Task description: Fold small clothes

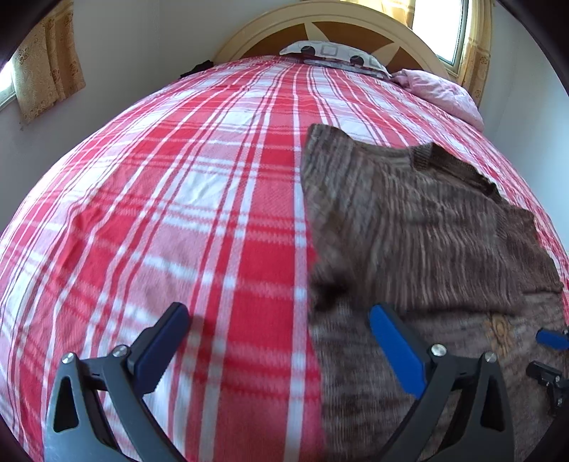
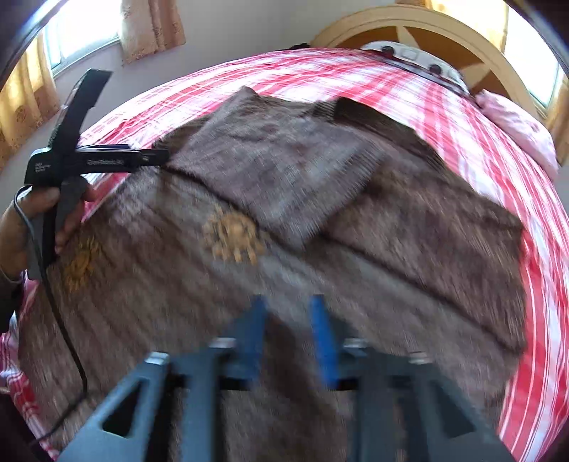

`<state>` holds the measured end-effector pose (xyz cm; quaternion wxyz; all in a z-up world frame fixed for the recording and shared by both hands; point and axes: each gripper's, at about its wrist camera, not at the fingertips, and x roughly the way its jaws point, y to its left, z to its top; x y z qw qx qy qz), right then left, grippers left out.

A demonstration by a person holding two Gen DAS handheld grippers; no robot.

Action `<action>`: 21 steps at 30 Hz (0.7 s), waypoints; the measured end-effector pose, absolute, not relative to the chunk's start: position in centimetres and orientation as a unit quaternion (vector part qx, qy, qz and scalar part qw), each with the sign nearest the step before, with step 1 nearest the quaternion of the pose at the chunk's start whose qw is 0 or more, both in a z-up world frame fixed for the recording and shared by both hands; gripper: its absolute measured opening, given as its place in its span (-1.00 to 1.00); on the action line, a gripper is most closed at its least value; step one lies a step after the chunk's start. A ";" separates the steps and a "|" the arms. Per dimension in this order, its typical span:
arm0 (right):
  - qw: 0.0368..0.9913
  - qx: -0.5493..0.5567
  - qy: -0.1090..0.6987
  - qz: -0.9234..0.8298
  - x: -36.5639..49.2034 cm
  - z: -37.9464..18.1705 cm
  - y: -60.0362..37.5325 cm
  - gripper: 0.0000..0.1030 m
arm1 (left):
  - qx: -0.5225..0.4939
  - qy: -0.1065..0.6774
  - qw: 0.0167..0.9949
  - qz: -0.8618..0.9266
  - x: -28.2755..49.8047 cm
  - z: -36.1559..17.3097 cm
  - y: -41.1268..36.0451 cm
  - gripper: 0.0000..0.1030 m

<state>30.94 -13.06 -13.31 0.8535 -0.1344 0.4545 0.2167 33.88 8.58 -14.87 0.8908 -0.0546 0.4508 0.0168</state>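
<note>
A brown knitted sweater (image 1: pixel 419 227) lies on the bed (image 1: pixel 177 199), over its red-and-white plaid cover, toward the right half in the left wrist view; one sleeve is folded across the body, seen as an overlying panel in the right wrist view (image 2: pixel 284 170); two yellowish motifs show on the knit there, one near the middle (image 2: pixel 233 232) and one at the left edge, whereas the left wrist view shows only one, faintly, at lower right.

Left gripper (image 1: pixel 281 312): jaws spread wide, nothing between them; the left finger (image 1: pixel 167 337) sits over bare cover, the right finger over the sweater's edge; contact with the cloth cannot be told. The right wrist view shows this same tool from the side (image 2: pixel 106 160), held in a hand (image 2: pixel 32 220), its tip at the sweater's left margin, a black cable (image 2: pixel 67 337) trailing down from it.

Right gripper (image 2: pixel 290 309): blurred; blue fingers (image 2: pixel 320 330) stand a narrow gap apart above the sweater's lower portion; knit shows through the gap, but whether any cloth is pinched cannot be told. The left wrist view catches only a fragment of it at the right border (image 1: pixel 551 341).

A headboard (image 1: pixel 355 32), a patterned pillow (image 1: pixel 334 51) and a pink pillow (image 1: pixel 441 92) stand at the far end; curtains (image 1: pixel 46 67) hang at the windows.
</note>
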 end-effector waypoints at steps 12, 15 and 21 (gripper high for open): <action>0.891 -0.022 0.422 0.167 23.1 -13.4 -21.6 0.02 | 0.037 0.432 0.901 0.030 25.3 -14.0 5.2 1.00; 0.893 -0.008 0.421 0.160 21.3 -13.3 -22.3 0.02 | 0.031 0.436 0.899 0.021 23.9 -14.0 4.9 1.00; 0.896 0.002 0.419 0.145 18.4 -13.7 -23.3 0.02 | 0.028 0.432 0.901 0.023 21.3 -13.8 4.8 1.00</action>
